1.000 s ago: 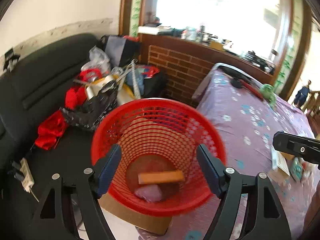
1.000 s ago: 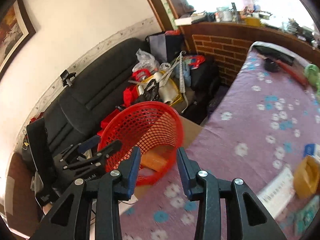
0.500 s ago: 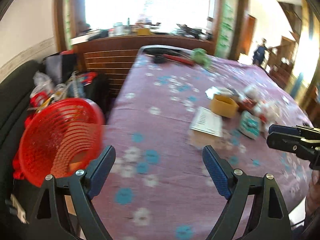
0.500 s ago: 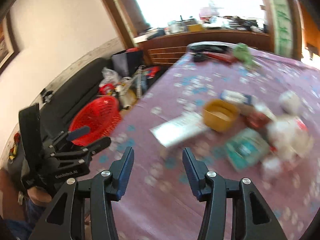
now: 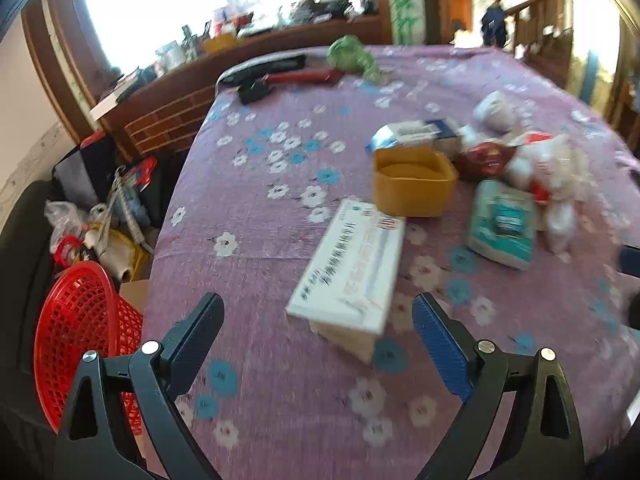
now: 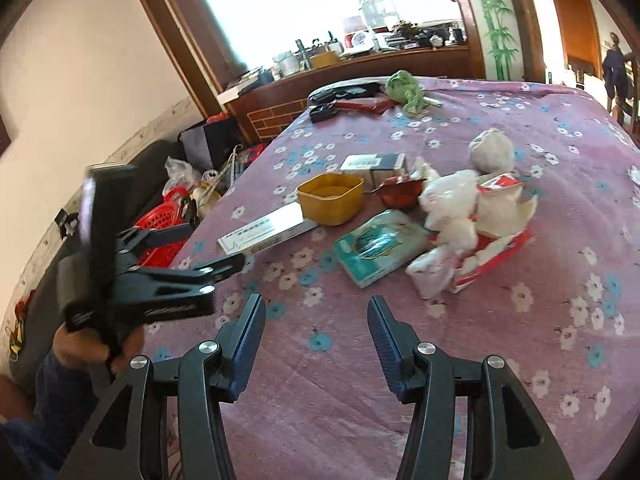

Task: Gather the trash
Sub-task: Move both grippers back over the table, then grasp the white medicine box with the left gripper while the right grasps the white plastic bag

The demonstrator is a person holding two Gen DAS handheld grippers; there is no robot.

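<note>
Trash lies on the purple flowered tablecloth (image 5: 256, 208): a long white box (image 5: 352, 268), a yellow tub (image 5: 414, 186), a teal packet (image 5: 502, 228), crumpled white paper (image 6: 460, 208) on a red wrapper, a blue-white box (image 6: 374, 166) and a dark red wrapper (image 6: 400, 194). The red mesh basket (image 5: 80, 320) stands off the table's left edge. My left gripper (image 5: 316, 340) is open and empty, just short of the white box. My right gripper (image 6: 314, 336) is open and empty over the cloth, short of the teal packet (image 6: 380, 246). The left gripper also shows in the right wrist view (image 6: 196, 252).
At the table's far end lie a green cloth (image 5: 352, 58), a red flat case (image 5: 302, 77) and black items. A dark sofa with bags and clutter (image 5: 100, 216) stands left of the table. A brick-faced counter (image 6: 280, 112) runs under the window.
Both grippers have swung from the red basket toward the trash on the table. The left now faces the white box, the right the teal packet. The right gripper's jaws have opened wider.
</note>
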